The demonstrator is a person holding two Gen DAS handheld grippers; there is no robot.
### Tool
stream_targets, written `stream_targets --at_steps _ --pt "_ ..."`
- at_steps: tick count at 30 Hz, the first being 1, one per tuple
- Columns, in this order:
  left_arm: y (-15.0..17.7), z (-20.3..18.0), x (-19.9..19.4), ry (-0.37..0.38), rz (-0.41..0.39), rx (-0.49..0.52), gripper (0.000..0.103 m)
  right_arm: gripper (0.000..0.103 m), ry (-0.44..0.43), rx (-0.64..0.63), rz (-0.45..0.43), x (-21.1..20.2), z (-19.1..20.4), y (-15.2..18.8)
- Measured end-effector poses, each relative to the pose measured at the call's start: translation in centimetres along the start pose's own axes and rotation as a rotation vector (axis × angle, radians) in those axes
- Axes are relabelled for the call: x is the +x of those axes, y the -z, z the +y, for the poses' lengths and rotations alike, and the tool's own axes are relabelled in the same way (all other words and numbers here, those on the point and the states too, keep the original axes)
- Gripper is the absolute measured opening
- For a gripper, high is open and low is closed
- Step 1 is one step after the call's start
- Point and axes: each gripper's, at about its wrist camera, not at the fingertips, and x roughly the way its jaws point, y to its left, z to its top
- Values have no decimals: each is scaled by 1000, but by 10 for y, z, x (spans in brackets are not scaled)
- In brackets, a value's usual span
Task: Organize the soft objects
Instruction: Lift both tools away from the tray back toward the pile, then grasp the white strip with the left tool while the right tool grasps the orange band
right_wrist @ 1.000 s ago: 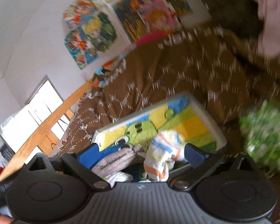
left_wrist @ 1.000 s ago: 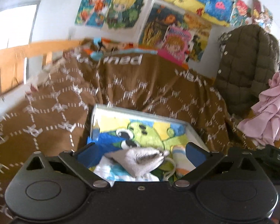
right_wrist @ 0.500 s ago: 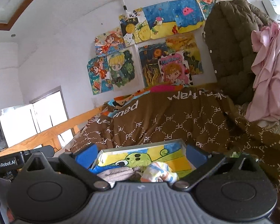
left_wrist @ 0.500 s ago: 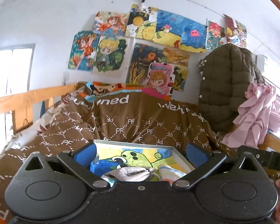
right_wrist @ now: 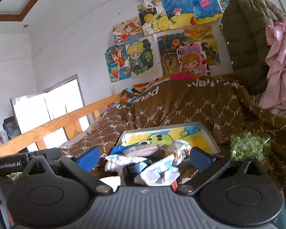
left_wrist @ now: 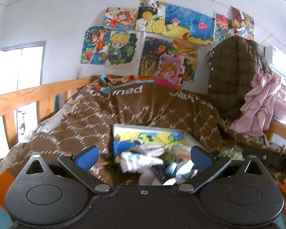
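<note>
Two grippers spread wide, nothing between blue pads: left gripper (left_wrist: pixel 144 155), right gripper (right_wrist: pixel 144 157). Both hover above near edge of shallow cartoon-print box (right_wrist: pixel 209 133) lying on brown PF-patterned quilt (right_wrist: pixel 190 106). Soft pile (right_wrist: pixel 152 164) of small garments heaped in box and spilling over near rim: grey piece, striped sock, white-blue bits. Green-white crinkly bag (right_wrist: pixel 249 147) just right of box. Pink garment (right_wrist: pixel 280 64) hangs by olive quilted jacket (right_wrist: pixel 246 38).
</note>
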Motion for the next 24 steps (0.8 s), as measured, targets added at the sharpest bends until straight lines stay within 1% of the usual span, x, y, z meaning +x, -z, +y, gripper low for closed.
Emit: stream_targets --at_steps 3,5,8,12,17,20,24 --pt "5 6 -7 -13 33 4 102 103 0 15 30 -4 5 7" --pt "9 9 -11 -11 60 14 102 103 12 23 67 -4 7 13" --pt "13 9 -10 6 116 50 102 103 35 19 152 2 13 22" --pt "17 5 6 52 210 118 102 103 53 7 248 15 15 32" --pt "23 8 27 95 301 137 102 103 63 20 335 30 11 41" --pt "23 9 41 113 337 163 102 103 63 29 406 41 9 48" --pt "21 9 59 148 378 249 102 103 46 37 490 55 8 57"
